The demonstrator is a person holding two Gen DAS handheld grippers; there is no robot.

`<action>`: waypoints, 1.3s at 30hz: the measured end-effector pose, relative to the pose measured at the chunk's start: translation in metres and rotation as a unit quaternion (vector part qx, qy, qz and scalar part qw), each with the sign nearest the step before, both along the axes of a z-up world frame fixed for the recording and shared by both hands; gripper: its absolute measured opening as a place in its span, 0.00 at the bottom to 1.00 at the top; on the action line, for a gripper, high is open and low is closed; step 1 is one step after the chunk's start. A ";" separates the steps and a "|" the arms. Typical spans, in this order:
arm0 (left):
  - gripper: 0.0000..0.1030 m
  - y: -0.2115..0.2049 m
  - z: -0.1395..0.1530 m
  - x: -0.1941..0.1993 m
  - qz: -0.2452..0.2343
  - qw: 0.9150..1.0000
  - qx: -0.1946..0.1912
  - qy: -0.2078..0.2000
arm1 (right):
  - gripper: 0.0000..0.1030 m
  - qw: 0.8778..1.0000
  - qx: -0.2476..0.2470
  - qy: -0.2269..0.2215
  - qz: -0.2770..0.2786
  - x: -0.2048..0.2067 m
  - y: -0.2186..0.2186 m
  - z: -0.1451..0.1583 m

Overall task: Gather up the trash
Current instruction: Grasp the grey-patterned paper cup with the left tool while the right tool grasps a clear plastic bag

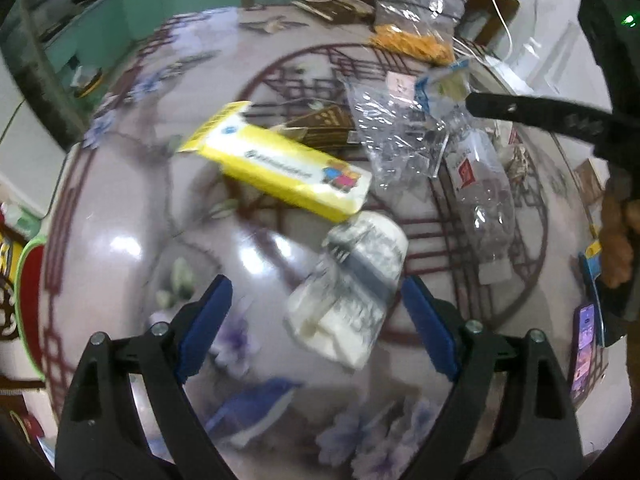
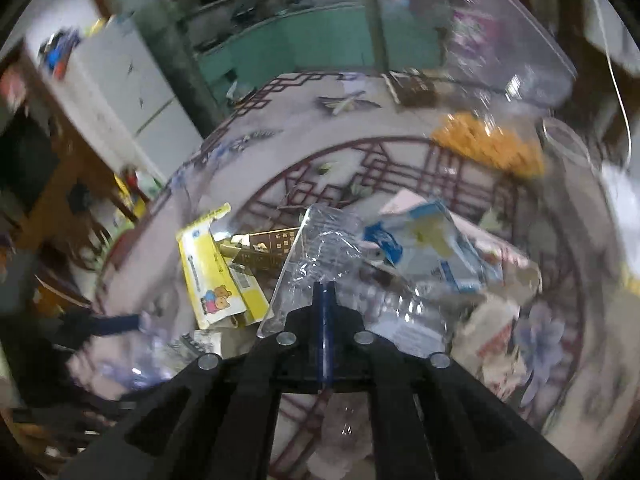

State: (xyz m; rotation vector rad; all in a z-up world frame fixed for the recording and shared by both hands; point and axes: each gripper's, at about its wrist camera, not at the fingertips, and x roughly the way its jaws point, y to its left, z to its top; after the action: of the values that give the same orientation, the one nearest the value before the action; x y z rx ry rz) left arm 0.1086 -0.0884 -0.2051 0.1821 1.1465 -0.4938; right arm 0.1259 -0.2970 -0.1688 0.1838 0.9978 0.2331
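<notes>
Trash lies on a round patterned table. My left gripper is open, its blue pads on either side of a crumpled white and grey wrapper, just in front of it. A yellow box lies beyond, and a clear plastic bottle to the right. My right gripper is shut on a clear plastic bag and holds it over the pile; it also shows in the left wrist view. The yellow box and a blue and white pouch lie beside it.
A brown carton lies behind the yellow box. A bag of orange snacks stands at the table's far side. A phone lies at the right edge. A green cabinet and a white fridge stand beyond the table.
</notes>
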 end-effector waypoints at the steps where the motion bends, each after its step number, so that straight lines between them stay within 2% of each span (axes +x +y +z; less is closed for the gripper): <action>1: 0.82 -0.005 -0.006 0.005 -0.007 1.000 0.002 0.004 | 0.18 1.000 0.020 0.008 -0.012 0.000 -0.006 0.000; 2: 0.82 -0.008 -0.010 0.008 -0.012 1.000 0.001 0.009 | 0.29 0.999 0.033 0.011 -0.017 0.001 -0.006 0.002; 4: 0.79 -0.016 -0.020 0.013 -0.023 0.999 -0.005 0.027 | 0.34 0.998 0.052 0.013 -0.029 0.000 -0.008 0.005; 5: 0.62 -0.019 -0.025 0.014 -0.029 0.999 -0.007 0.038 | 0.36 0.998 0.057 0.014 -0.030 0.001 -0.006 0.006; 6: 0.50 -0.023 -0.030 0.014 -0.036 0.998 -0.005 0.049 | 0.37 0.998 0.059 0.016 -0.030 0.003 -0.006 0.007; 7: 0.47 -0.026 -0.035 0.012 -0.044 0.997 0.001 0.058 | 0.41 0.998 0.061 0.020 -0.028 0.007 -0.002 0.008; 12: 0.46 -0.018 -0.027 0.007 -0.039 0.997 -0.020 0.057 | 0.47 0.998 0.033 0.052 -0.028 0.040 0.016 -0.007; 14: 0.46 -0.011 -0.017 0.003 -0.032 0.999 -0.019 0.039 | 0.59 0.996 0.019 0.072 -0.045 0.054 0.019 -0.017; 15: 0.46 -0.006 -0.011 0.001 -0.028 0.999 -0.021 0.031 | 0.60 0.995 0.016 0.084 -0.049 0.060 0.019 -0.024; 18: 0.46 0.009 0.006 -0.004 -0.008 0.999 -0.032 0.018 | 0.58 0.992 -0.007 0.115 -0.048 0.072 0.026 -0.042; 19: 0.47 0.013 0.009 -0.005 -0.003 0.999 -0.034 0.015 | 0.52 0.992 -0.016 0.120 -0.046 0.073 0.028 -0.047; 20: 0.47 0.018 0.014 -0.007 0.005 0.999 -0.036 0.011 | 0.28 0.992 -0.017 0.121 -0.043 0.071 0.030 -0.048; 23: 0.47 0.030 0.029 -0.013 0.022 0.999 -0.043 -0.002 | 0.06 0.994 -0.001 0.101 -0.038 0.060 0.031 -0.039; 24: 0.47 0.036 0.035 -0.016 0.029 0.998 -0.047 -0.008 | 0.02 0.995 0.003 0.093 -0.036 0.055 0.031 -0.034; 33: 0.47 0.064 0.081 -0.027 0.071 0.993 -0.054 -0.073 | 0.02 0.997 0.056 0.004 -0.046 -0.016 0.039 0.034; 39: 0.47 0.085 0.107 -0.035 0.107 0.987 -0.055 -0.105 | 0.02 0.997 0.065 -0.009 -0.043 -0.054 0.066 0.044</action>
State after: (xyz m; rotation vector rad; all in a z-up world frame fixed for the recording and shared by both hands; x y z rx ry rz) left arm 0.0738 -0.0038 -0.0984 0.0139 0.9178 -0.3368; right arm 0.0724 -0.2306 -0.1252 0.3432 0.9553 0.2202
